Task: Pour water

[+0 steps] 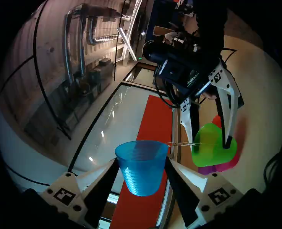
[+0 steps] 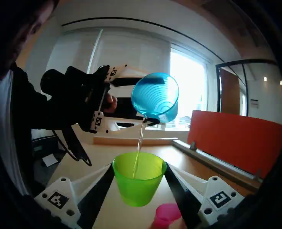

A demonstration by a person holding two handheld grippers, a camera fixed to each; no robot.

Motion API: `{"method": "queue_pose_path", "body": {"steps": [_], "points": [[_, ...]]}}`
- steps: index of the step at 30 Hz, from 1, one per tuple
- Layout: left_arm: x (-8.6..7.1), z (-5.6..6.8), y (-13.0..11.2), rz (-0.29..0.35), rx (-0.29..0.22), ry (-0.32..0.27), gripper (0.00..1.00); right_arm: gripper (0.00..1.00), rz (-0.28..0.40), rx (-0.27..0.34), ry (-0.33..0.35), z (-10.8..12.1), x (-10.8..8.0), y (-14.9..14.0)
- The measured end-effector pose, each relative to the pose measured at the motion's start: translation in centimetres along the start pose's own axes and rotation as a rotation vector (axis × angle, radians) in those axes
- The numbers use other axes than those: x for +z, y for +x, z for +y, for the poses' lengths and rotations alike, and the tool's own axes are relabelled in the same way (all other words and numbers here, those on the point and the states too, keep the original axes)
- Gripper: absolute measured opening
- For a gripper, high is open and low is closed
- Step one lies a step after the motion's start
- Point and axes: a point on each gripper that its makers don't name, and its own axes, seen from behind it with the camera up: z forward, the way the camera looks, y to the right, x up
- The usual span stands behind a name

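Logging the left gripper view first. The left gripper (image 1: 141, 165) has its jaws pinching the blue cup (image 1: 141, 177) by the sides, one finger on each flank. A thin stream of water (image 1: 181, 144) leaves the cup's rim and runs across to the green cup (image 1: 213, 153). The right gripper (image 1: 210, 144) holds that cup farther off, a finger against either side. A pink cup (image 1: 219, 167) sits just beside and under the green one. Risk here, as I judge it: both cups taper, so the fingers bear on sloped, smooth walls. The tipped blue cup could slide out of the pinch.

Right gripper view. The green cup sits between this gripper's own fingers, both pressing on it, its mouth up. The blue cup hangs above it, tipped well over, mouth toward the camera. The stream drops from its lower lip into the green cup, landing near the middle. Water level inside is hard to read. Whether the green cup rests on the table (image 2: 99, 156) or hangs clear of it, I cannot tell.

Likely failures:
- Steeper tilt throws the stream past the far rim.
- Either hand drifts sideways; water hits the table or the pink cup.
- The green cup gains weight and creeps down through the fingers.
- Pouring too long overfills it.
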Motion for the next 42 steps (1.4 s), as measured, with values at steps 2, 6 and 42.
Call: {"method": "queue_pose_path", "body": {"steps": [2,6,42], "points": [[0.04,0.0,0.02,0.0,0.003,0.0,0.83,0.93,0.0,-0.001,0.0,0.01,0.01,0.01],[0.08,-0.05,0.11,-0.001,0.015,0.0,0.83,0.93,0.0,-0.003,0.0,0.06,0.0,0.06],[0.22,-0.45,0.58,-0.002,0.117,0.014,0.83,0.93,0.002,-0.004,-0.009,0.19,-0.2,-0.09]]}}
